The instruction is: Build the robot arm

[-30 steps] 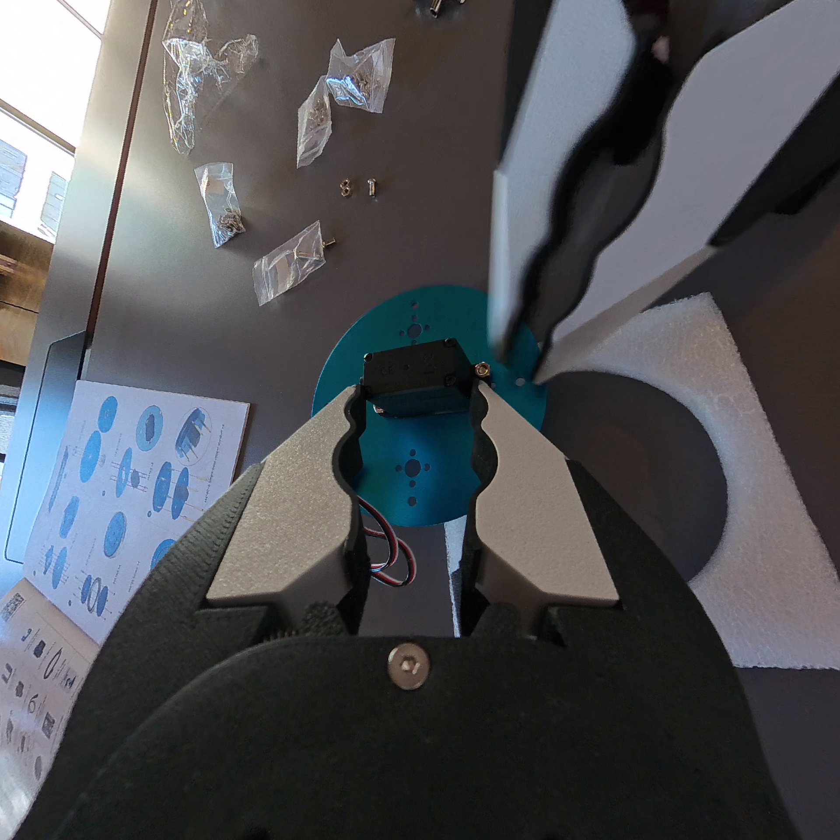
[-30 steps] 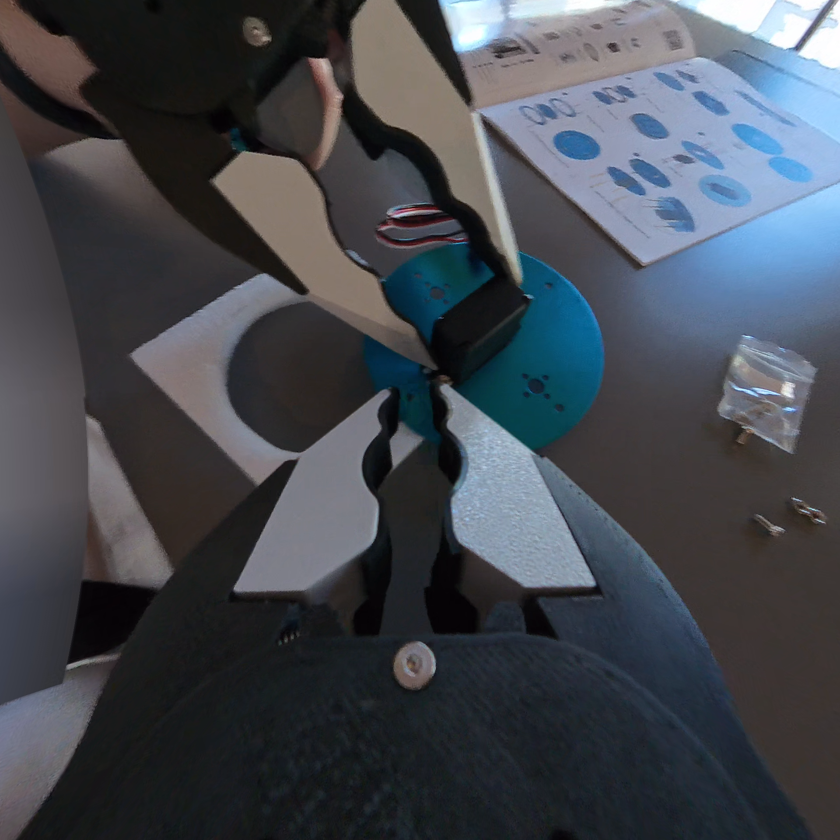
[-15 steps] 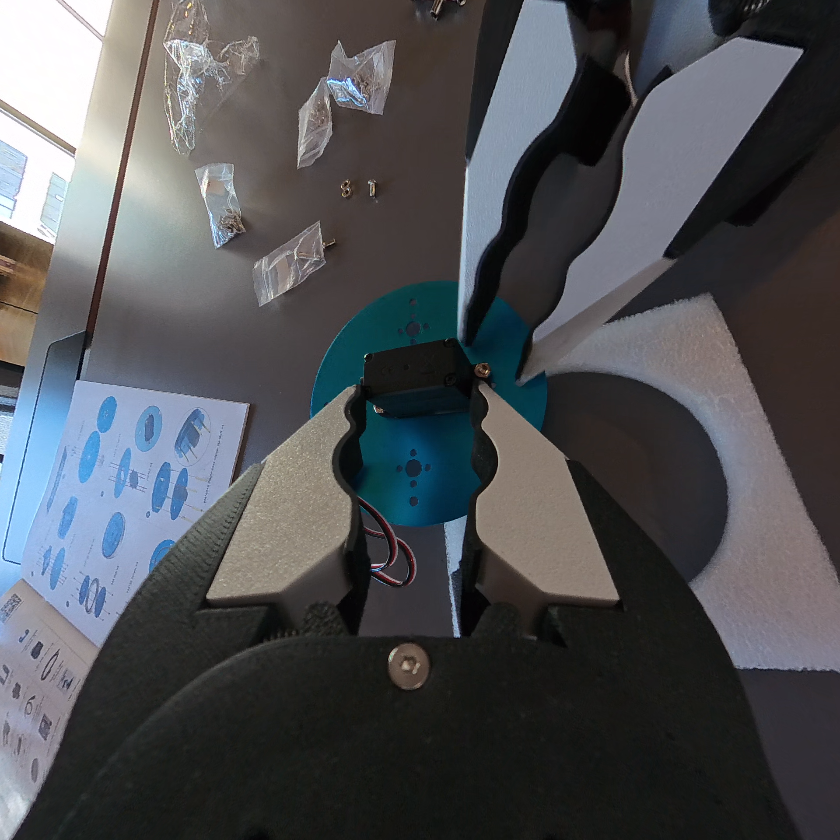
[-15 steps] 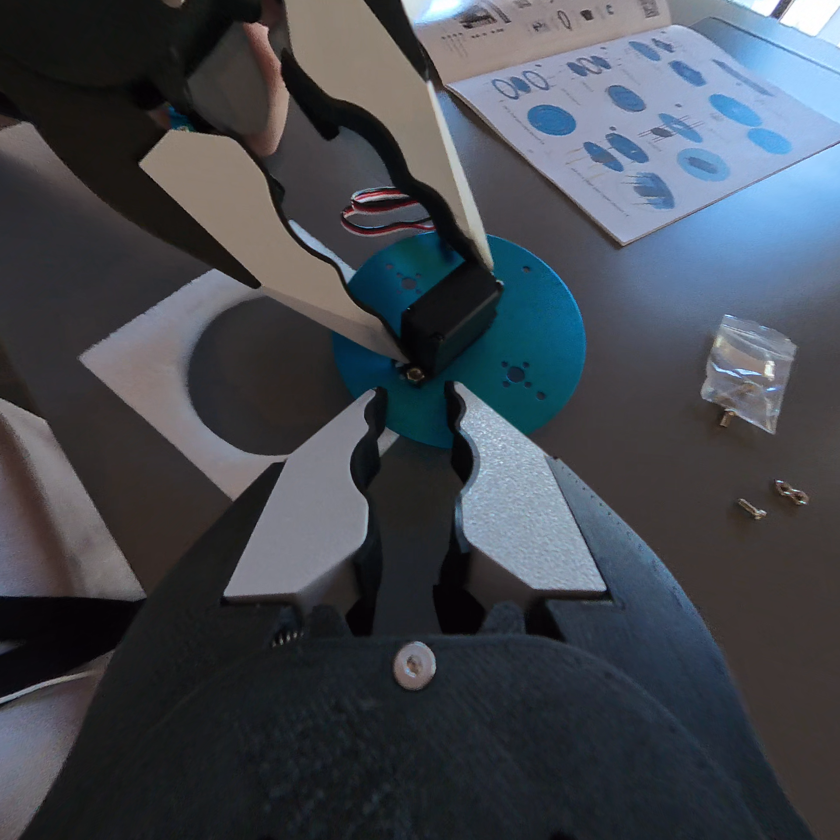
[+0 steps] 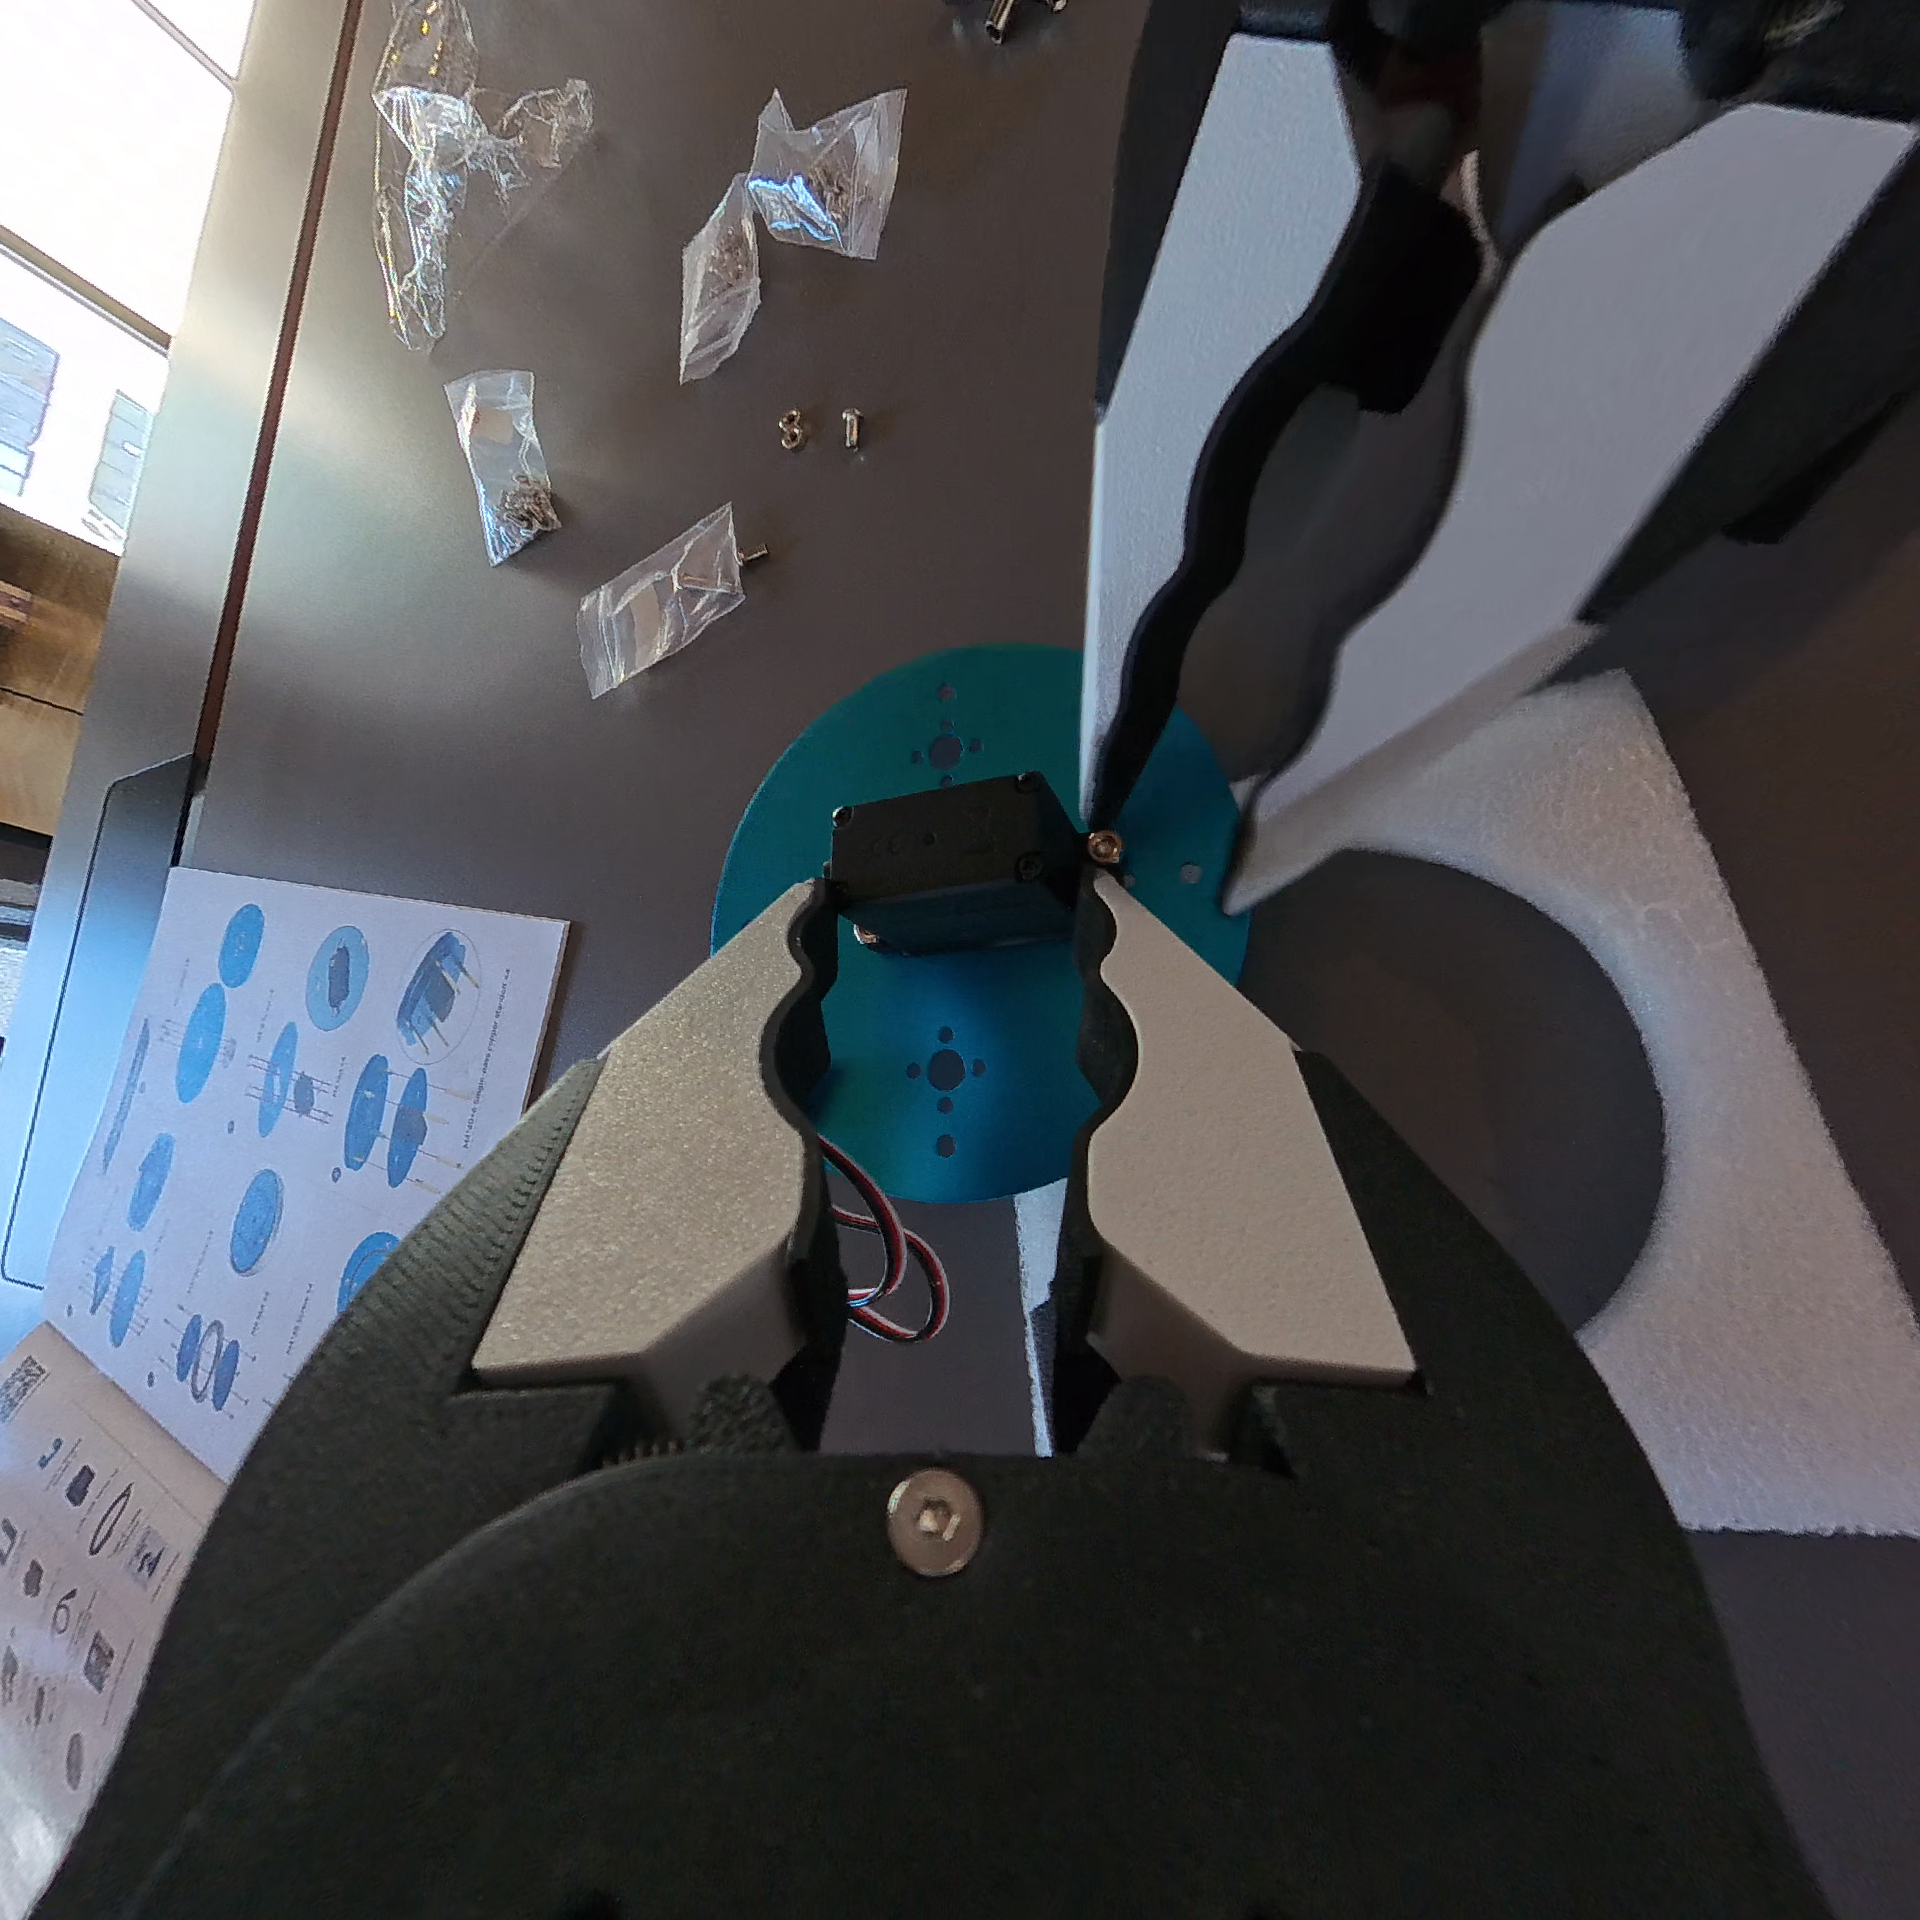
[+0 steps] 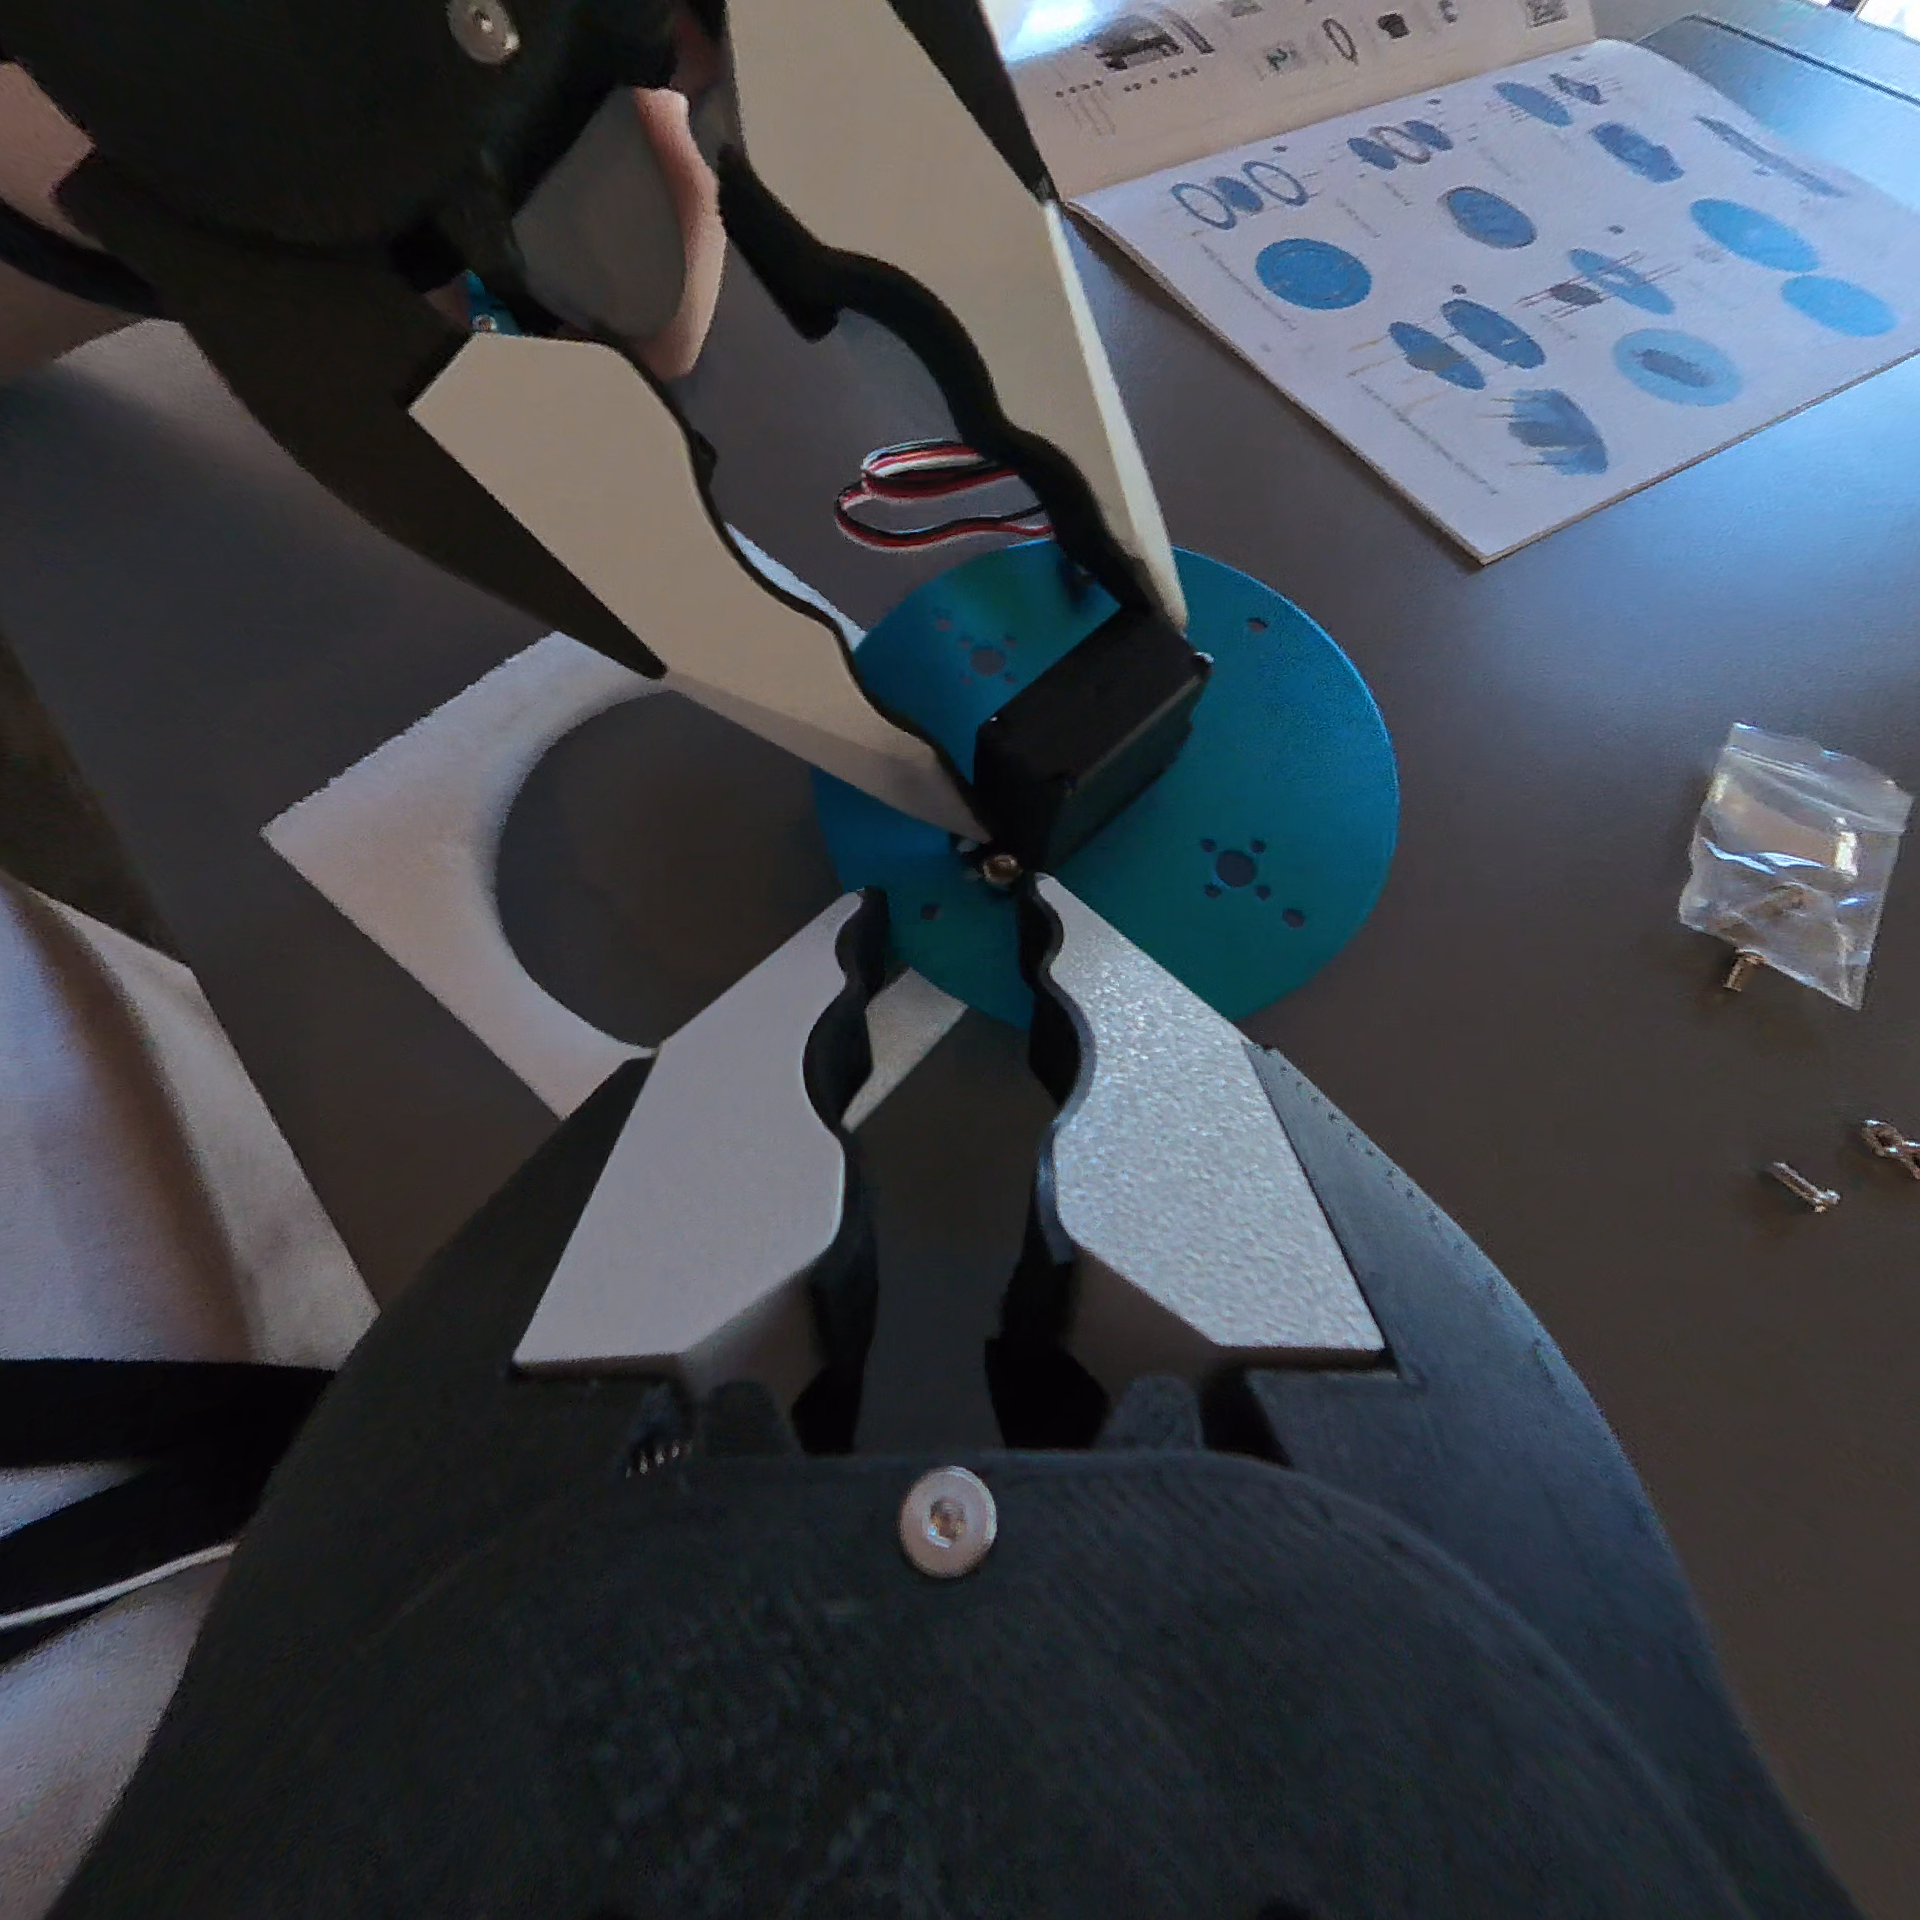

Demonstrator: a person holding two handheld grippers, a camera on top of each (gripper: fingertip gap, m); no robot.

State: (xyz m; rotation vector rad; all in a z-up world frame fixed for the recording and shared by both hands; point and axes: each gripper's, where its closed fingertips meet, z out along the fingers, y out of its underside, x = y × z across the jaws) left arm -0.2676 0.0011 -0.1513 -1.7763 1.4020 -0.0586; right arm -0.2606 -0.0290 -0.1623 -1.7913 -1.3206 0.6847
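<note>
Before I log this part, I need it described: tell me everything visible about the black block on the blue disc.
The black block is a small matte, plastic-looking box with corner screws on top, upright on the blue disc. The left gripper clamps its sides. A small screw sits at its corner.

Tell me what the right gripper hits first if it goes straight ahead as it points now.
Likely the small screw at the black servo's corner on the blue disc; it sits just beyond the open right gripper. Depth is uncertain.
</note>
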